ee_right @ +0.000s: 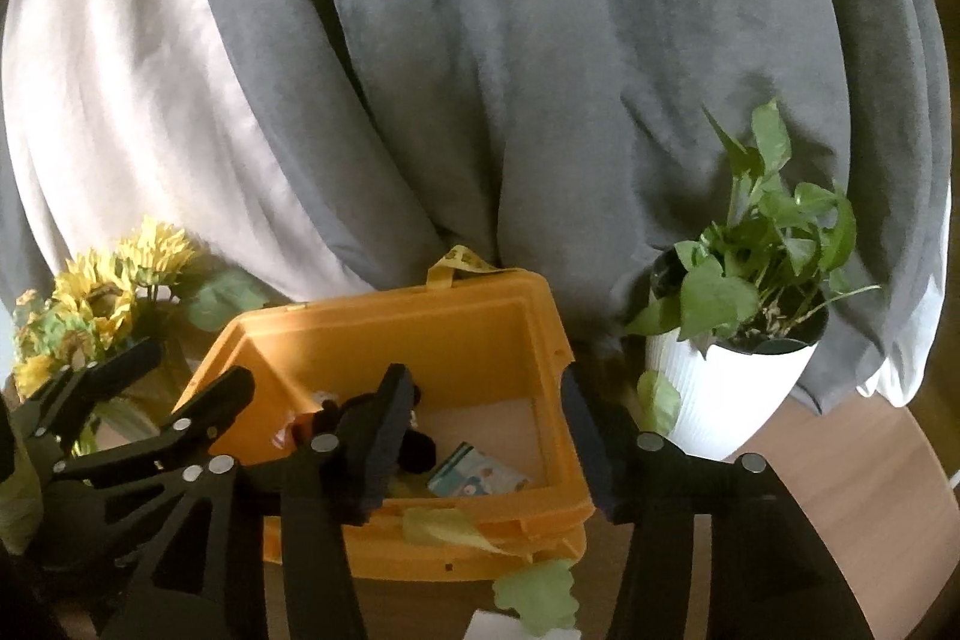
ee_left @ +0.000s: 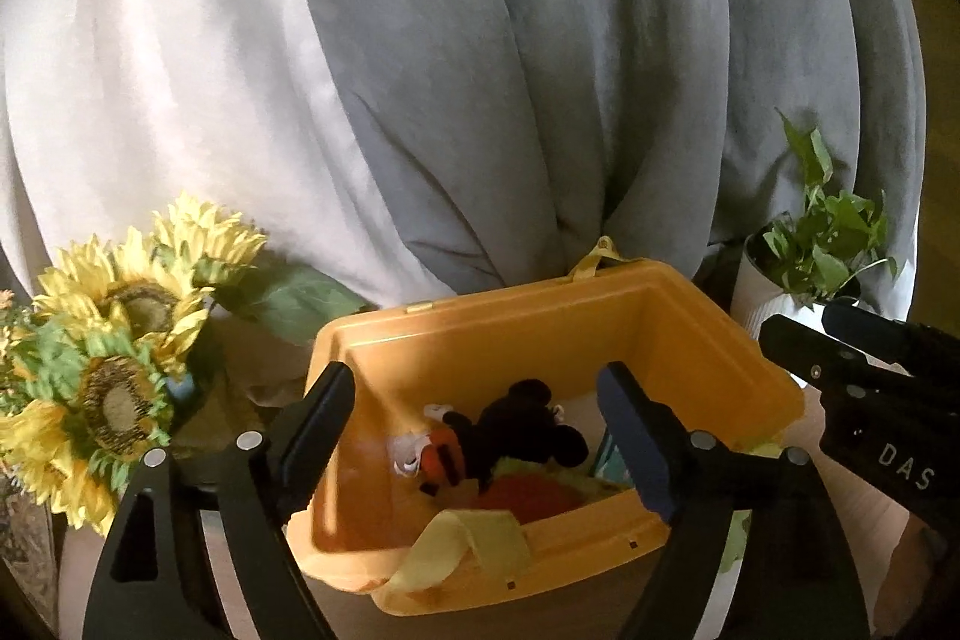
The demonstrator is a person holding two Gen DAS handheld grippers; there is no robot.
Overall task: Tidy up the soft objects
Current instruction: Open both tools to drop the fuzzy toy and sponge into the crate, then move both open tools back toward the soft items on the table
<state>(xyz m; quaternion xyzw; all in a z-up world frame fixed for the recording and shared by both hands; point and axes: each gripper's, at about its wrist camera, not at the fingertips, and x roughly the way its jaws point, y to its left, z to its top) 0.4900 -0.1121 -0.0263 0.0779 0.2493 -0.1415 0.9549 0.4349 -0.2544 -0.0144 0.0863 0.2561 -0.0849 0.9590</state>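
Grey and white curtains fill the background behind our surface. The black plush toy (ee_left: 516, 430) lies inside the orange bin (ee_left: 690, 316) at lower centre, among other soft pieces. Both the left gripper (ee_left: 480, 436) and the right gripper (ee_right: 486, 442) stand with jaws apart, empty. A green scrap (ee_right: 540, 601) remains outside, so sorting seems unfinished.

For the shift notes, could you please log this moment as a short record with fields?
container: orange bin, open at the top
contents: black plush toy lying on soft items, small printed packet on the floor of the bin
left gripper: open, holding nothing, above the bin
right gripper: open, holding nothing, over the bin
left of bin: sunflowers
right of bin: potted plant in a white pot
backdrop: grey curtain
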